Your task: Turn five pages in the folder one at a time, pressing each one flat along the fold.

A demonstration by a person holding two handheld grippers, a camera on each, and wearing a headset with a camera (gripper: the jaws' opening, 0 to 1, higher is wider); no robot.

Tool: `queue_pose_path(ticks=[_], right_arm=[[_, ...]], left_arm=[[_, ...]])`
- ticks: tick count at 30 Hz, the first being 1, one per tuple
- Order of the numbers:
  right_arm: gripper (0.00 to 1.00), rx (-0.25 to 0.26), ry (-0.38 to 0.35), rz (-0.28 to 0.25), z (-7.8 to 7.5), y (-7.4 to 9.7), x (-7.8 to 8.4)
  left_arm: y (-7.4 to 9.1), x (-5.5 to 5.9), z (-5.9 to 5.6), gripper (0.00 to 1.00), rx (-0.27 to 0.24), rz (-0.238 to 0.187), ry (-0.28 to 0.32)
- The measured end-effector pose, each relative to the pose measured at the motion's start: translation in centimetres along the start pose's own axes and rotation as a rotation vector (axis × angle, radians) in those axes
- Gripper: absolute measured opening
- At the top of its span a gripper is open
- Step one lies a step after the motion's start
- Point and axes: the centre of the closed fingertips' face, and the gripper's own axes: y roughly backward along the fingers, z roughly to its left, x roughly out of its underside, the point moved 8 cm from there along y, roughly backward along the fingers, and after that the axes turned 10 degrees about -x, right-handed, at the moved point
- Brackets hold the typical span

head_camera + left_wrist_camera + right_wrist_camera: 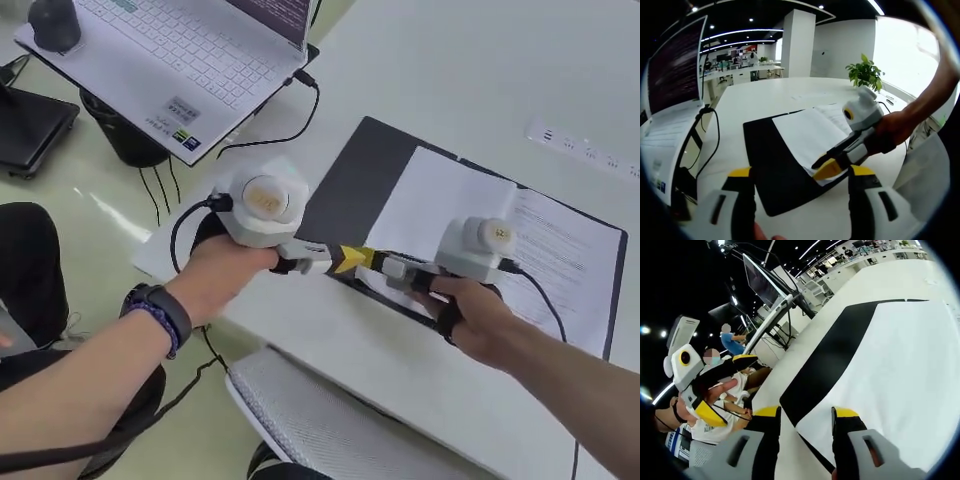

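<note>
Folder [355,185] lies before the released left hand-held gripper [801,172], its edge seemingly between jaws of the released right hand-held gripper [806,412].

Left claw [801,172] spread, folder [765,150], right claw [818,170]

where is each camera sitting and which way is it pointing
head view: on the headset, looking down at the open black folder on the white workbench; left hand and right hand show
left gripper view: on the left gripper, facing across the folder at the right gripper; own open jaws show
right gripper view: on the right gripper, facing toward the left gripper; own open jaws show
shared: gripper views face each other over the folder
</note>
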Motion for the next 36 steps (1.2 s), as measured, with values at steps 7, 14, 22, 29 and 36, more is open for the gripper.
queue_pose_path(ticks=[7,14,22,29,36], right_arm=[[0.45,-0.042,0.013,-0.024,0.9,1.1,-0.4],[0.46,-0.047,0.047,-0.09,1.5,3.3,-1.9],[0.39,0.031,0.081,-0.168,0.5,6.9,-3.6],[0.34,0.088,0.069,-0.203,-1.0,9.7,-3.7],[0.33,0.117,0.06,-0.208,-0.7,11.1,-2.9]], left_arm=[[-0.8,-0.1,-1.0,0.74,0.019,0.005,0.0],[-1.6,-0.6,-1.8,0.68,0.037,0.003,0.004],[-3.1,-0.7,-3.1,0.49,0.064,-0.003,0.003],[-5.1,-0.3,-4.4,0.25,0.095,0.015,-0.017],[-6.9,1.2,-5.0,0.08,0.092,0.083,-0.042]])
